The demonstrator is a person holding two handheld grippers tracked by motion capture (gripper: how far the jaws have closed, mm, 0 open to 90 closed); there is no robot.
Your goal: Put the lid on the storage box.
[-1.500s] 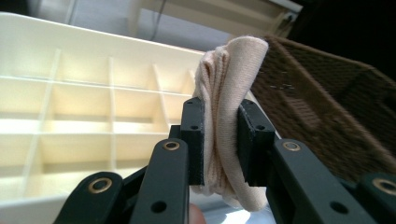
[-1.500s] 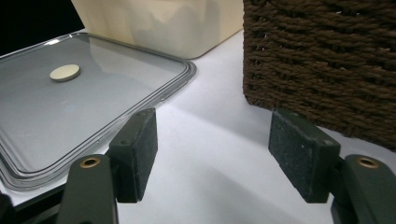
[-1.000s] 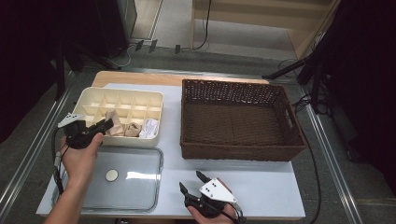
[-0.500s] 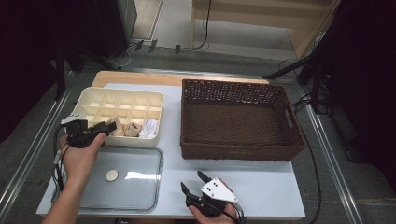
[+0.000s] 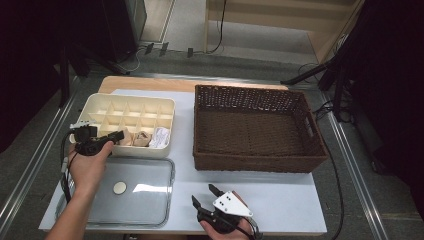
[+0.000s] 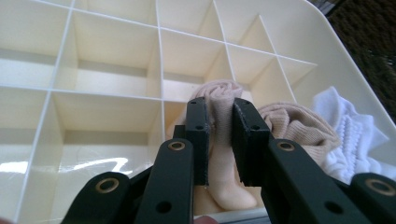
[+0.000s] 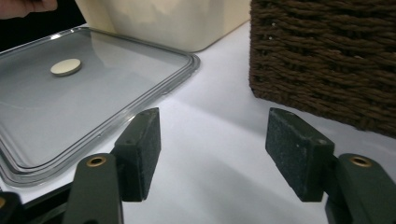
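Note:
A cream divided organizer box [image 5: 125, 105] [image 6: 116, 93] holds rolled socks in its near row: a beige sock [image 6: 223, 93] [image 5: 127, 138], a second beige sock [image 6: 299, 128] and a white sock [image 6: 348, 135] [image 5: 160, 137]. My left gripper [image 5: 119, 136] [image 6: 219, 116] reaches into the box from its left. Its jaws have just been closing and now pinch the first beige sock between the pads. My right gripper [image 5: 205, 196] [image 7: 212, 140] rests near the table's front edge, open, with bare white table between its jaws.
A dark wicker basket [image 5: 260, 165] [image 7: 327, 56] stands at the right of the box. A clear lid [image 5: 145, 200] [image 7: 70, 107] with a small round disc [image 5: 119, 188] [image 7: 65, 67] lies in front of the box. A wooden board edges the table's far side.
The left jaws spread wider half a second ago and have come together on the beige sock. The left hand barely shifted. The right gripper stays put.

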